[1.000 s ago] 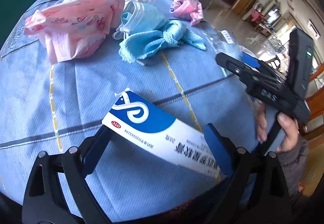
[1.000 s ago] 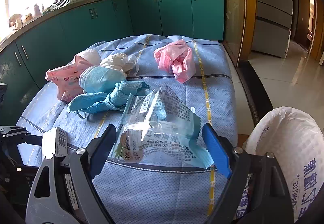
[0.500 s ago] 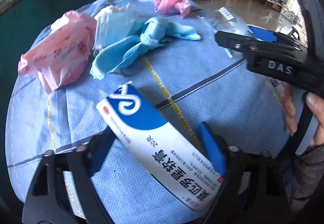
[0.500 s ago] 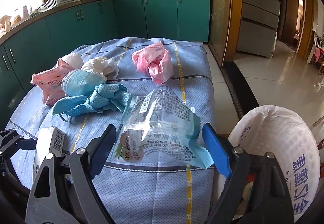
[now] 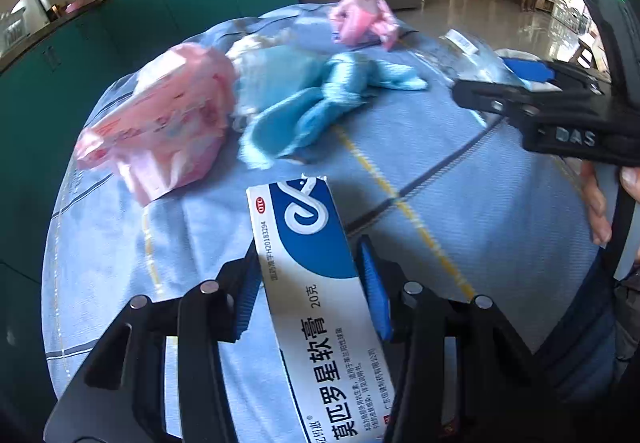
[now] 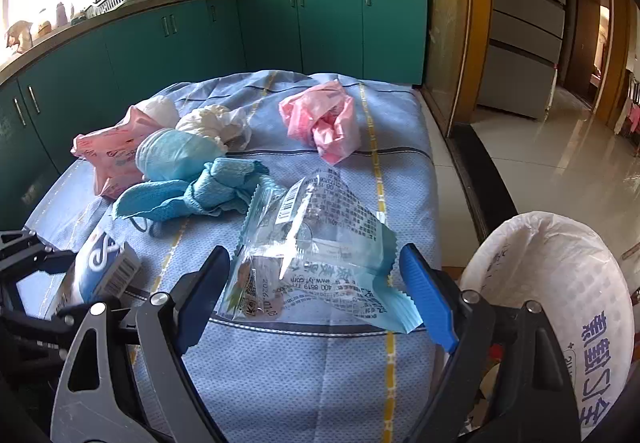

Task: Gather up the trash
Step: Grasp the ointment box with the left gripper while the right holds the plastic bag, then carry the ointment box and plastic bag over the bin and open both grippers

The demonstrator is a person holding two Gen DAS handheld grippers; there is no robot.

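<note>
**Ointment box gripped at kitchen table**

Teal cabinets line the kitchen behind a table draped in a blue cloth (image 6: 304,383), where litter lies scattered. At the near edge, the left gripper (image 5: 308,283) has its fingers closed against both sides of a blue-and-white ointment box (image 5: 316,295). The right gripper (image 6: 316,303) stands wide open, holding nothing, around a clear snack wrapper (image 6: 316,247) lying flat on the cloth. Just beside the table's right edge sits a white-lined trash bin (image 6: 560,283).

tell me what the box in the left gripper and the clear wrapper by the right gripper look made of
Ointment box: likely thin coated cardboard, smooth printed faces, crisp folded edges.
Snack wrapper: likely thin plastic film, glossy, see-through, crinkled, with a zigzag-cut end.
</note>
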